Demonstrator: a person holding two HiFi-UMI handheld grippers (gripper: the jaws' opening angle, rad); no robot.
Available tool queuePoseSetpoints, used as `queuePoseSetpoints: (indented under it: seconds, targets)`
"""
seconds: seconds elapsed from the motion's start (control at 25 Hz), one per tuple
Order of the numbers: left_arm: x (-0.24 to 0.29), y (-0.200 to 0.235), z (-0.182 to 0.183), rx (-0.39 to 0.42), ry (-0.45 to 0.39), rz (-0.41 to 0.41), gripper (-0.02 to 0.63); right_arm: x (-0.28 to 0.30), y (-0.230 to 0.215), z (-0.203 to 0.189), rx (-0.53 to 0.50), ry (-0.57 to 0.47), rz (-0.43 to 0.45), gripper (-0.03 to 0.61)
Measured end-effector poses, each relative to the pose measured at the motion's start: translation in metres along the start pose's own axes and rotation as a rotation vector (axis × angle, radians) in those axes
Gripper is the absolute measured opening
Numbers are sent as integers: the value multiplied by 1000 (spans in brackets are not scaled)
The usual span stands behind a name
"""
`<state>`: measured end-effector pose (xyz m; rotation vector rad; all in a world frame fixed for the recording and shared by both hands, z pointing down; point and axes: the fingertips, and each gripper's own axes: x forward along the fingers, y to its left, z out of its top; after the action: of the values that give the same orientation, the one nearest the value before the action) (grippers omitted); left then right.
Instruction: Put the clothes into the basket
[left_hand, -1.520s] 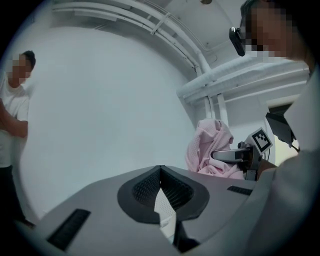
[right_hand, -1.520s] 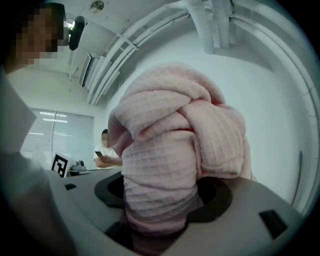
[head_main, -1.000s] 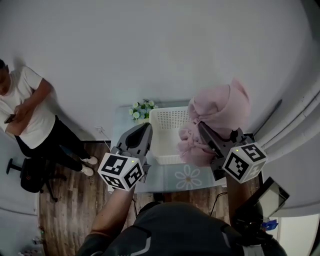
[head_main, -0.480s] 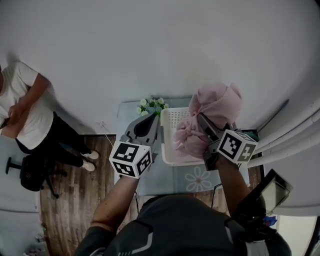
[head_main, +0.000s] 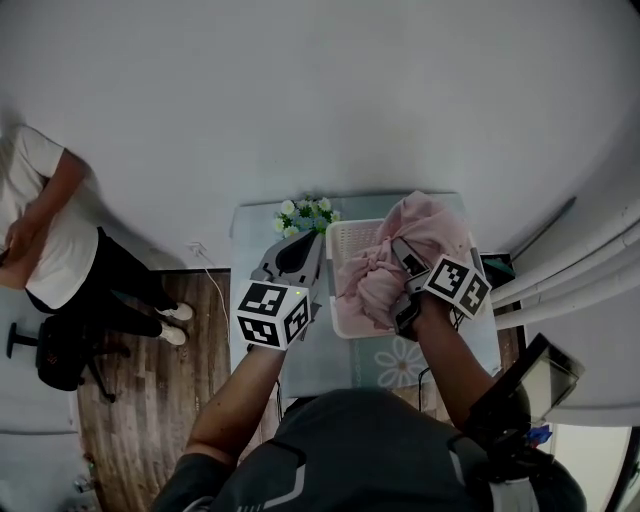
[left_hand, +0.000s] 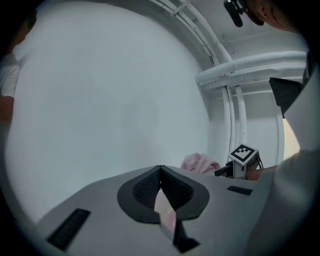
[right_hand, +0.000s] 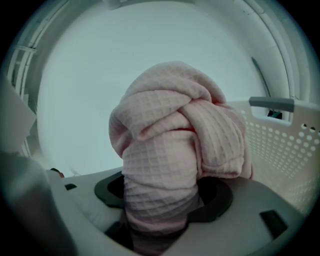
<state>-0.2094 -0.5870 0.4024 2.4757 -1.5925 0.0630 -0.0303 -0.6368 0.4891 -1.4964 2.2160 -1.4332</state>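
Right gripper (head_main: 404, 262) clamped on pink cloth (head_main: 425, 222). It has sunk since a second ago. Bundle now low over basket (head_main: 342, 238), draping its 1 o'clock rim. Left gripper (head_main: 300, 252) has jaws together, empty, at basket's 9 o'clock side. Release likely next.

Basket (head_main: 340, 232) on table (head_main: 330, 362), flowers (head_main: 305, 212) just behind its left corner. Clothes bundle (head_main: 425, 225) over basket's right part, in right gripper (head_main: 398, 248). Left gripper (head_main: 315, 240) just left of basket. 1 person (head_main: 45, 235) far left.
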Motion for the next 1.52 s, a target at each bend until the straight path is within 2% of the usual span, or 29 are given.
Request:
queuePoseSetpoints:
  seconds: [0.16,0.32,0.64,0.84,1.28,1.52]
  targets:
    - [9,14,-8,-4,15,9,9,21,-23,-11,74,24,-81,313]
    - [12,9,-14,-5,32,-1,9,22,-55,-19,232,30,-181,314]
    - [22,23,-30,-14,62,-2,9,47,-101,-33,335,25,-333,314]
    - [25,24,-38,-27,78,-7,9,49,-134,-52,438,38,-422,313]
    - [24,28,-45,-41,92,-8,9,69,-181,-68,491,32,-580,314]
    - [20,24,-43,-13,102,-29,9,71,-192,-78,515,28,-588,314]
